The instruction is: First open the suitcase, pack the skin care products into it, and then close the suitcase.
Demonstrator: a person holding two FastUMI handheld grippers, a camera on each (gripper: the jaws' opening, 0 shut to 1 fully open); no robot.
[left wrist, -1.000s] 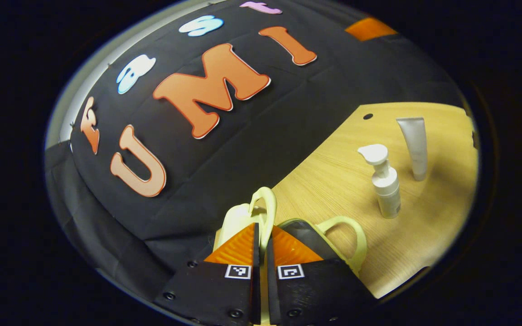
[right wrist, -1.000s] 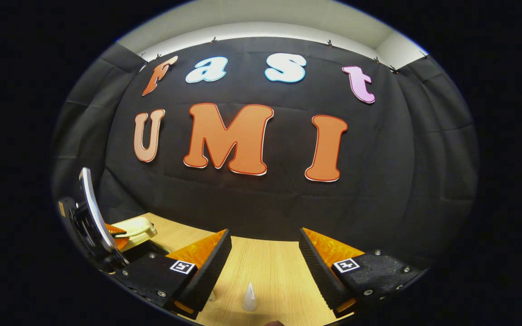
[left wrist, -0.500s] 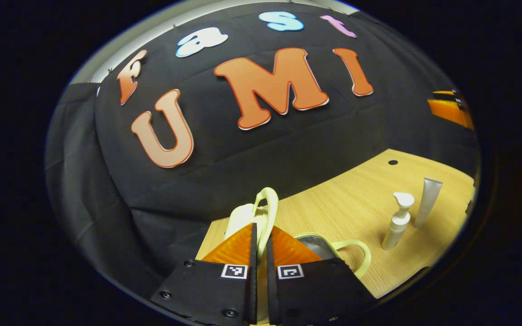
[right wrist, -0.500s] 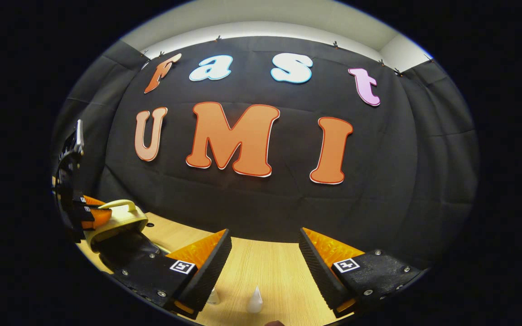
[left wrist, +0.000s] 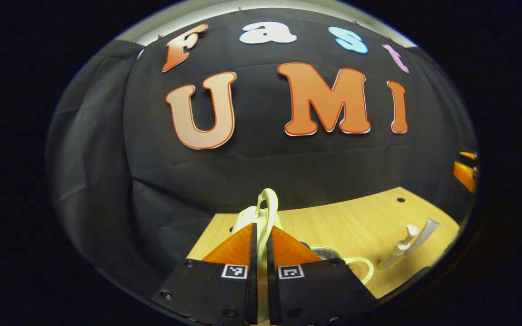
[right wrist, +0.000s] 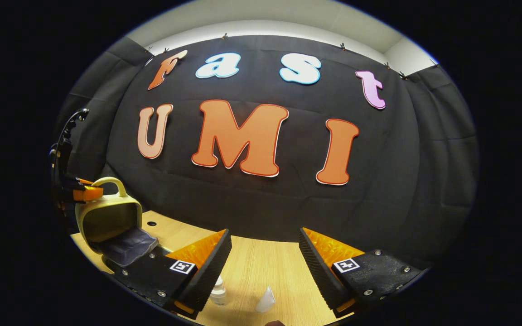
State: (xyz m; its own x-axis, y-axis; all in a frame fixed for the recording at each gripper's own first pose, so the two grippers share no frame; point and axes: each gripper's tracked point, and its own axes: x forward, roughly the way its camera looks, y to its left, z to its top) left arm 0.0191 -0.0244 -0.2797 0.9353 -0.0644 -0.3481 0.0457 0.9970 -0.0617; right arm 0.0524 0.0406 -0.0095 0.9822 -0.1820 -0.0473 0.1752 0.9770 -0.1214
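Left tongs (left wrist: 259,246): fingers together, clamped on the pale handle (left wrist: 266,213) of the suitcase lid; the handle loop stands up between the two tips.
Suitcase (right wrist: 107,219): at the left end of the desk (right wrist: 261,262). In the right gripper view the lid is raised near upright, dark lining (right wrist: 127,246) showing in the lower half.
Step, as judged: opening nearly done; nothing yet packed that I can see.
Right tongs (right wrist: 264,260): fingers wide apart, holding nothing, hovering above the desk.
Pump bottle (left wrist: 399,249): upright on the desk, to the right of the suitcase in the left gripper view; its top (right wrist: 218,290) lies just beside the left finger of the right tongs, low in the right gripper view.
Tube (left wrist: 422,233): just beside the pump bottle, standing on end, long axis upright; its tip (right wrist: 266,299) sits below the gap of the right tongs.
Key relation: both products lie below and close ahead of the right tongs, well apart from the left ones, which are occupied. The right hand is nearer.
Next move, as judged: right tongs descend on an upright product from above or the side, then carry it left toward the open case.
Risk: a slim standing item may tip if nudged by one finger first.
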